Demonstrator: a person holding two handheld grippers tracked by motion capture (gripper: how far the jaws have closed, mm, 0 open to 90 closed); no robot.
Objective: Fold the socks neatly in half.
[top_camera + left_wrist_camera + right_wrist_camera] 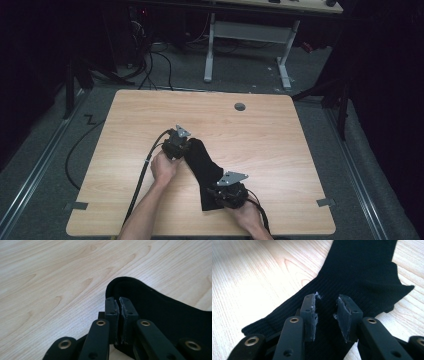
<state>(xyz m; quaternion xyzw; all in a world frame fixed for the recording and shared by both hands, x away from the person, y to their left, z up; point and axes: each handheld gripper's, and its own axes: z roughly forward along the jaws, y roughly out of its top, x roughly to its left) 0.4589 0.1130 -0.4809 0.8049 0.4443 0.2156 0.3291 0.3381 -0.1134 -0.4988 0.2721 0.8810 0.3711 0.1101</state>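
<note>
A black sock (204, 162) lies on the wooden table (145, 115), running from the middle toward the front edge. My left gripper (187, 145) is at its far end, and in the left gripper view the jaws (119, 301) are shut on the sock's curled edge (155, 307). A hand holds my right gripper (215, 192) at the sock's near end. In the right gripper view its jaws (326, 300) stand open just above the ribbed fabric (359, 270), with nothing pinched between them.
A grey round grommet (240, 106) sits in the table near the far edge. Grey tape tabs mark the front left (76, 205) and front right (325, 202) edges. A black cable (142, 172) trails from the left gripper off the front. A white desk frame (247, 32) stands beyond the table.
</note>
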